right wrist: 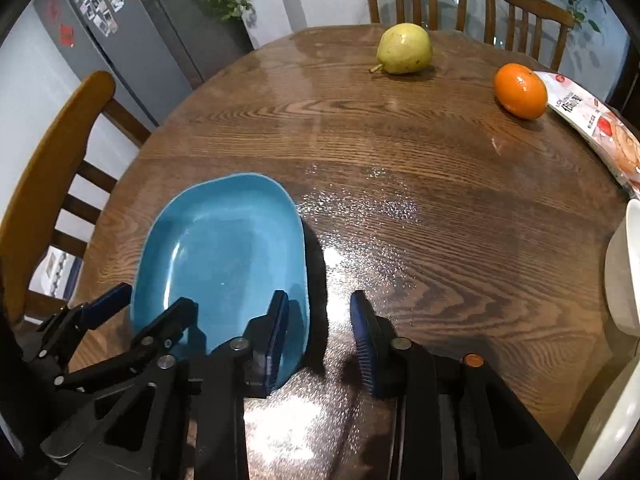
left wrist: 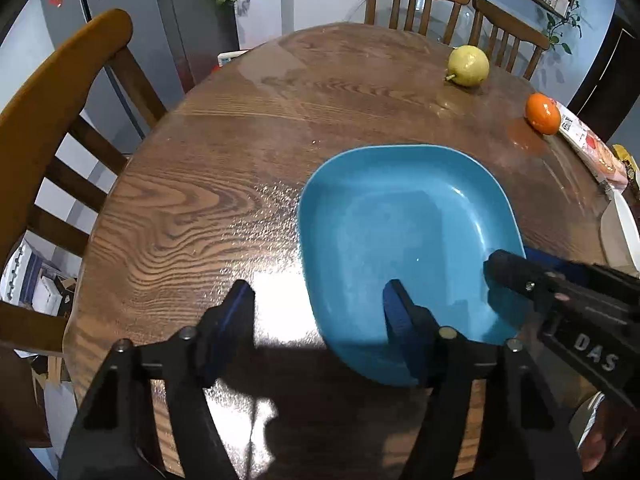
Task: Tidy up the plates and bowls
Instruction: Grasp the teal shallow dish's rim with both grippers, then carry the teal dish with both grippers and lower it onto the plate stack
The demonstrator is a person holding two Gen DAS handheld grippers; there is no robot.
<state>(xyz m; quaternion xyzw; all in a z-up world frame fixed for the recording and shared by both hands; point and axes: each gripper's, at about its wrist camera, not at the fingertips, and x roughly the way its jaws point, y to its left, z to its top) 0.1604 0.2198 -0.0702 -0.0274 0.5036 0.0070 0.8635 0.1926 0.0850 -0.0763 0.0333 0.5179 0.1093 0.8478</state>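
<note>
A blue plate (left wrist: pixel 404 240) with rounded corners is sitting on the round wooden worktop (left wrist: pixel 200 200), near its front edge, and it's being straddled from both sides. The left gripper (left wrist: pixel 318 300) is being held with jaws moderately wide: one blue-padded finger is over the plate's inside, the other is over bare wood just left of the rim, so the plate's left edge is caught between them but not being pinched as far as can be seen. The right gripper (right wrist: pixel 320 324) is being held with a narrower gap, one finger over the plate's near right corner and the other out over the wood; whether that pad is touching the plate can't be told. No clamping is being shown in either view.

Further back on the worktop a yellow-green pear (right wrist: pixel 405 49) and an orange mandarin (right wrist: pixel 521 90) are lying apart from each other, with a printed snack packet (right wrist: pixel 592 128) just beside the mandarin. A white dish (right wrist: pixel 624 272) is being cut off at the right edge. Wooden chairs (left wrist: pixel 52 120) are standing around
</note>
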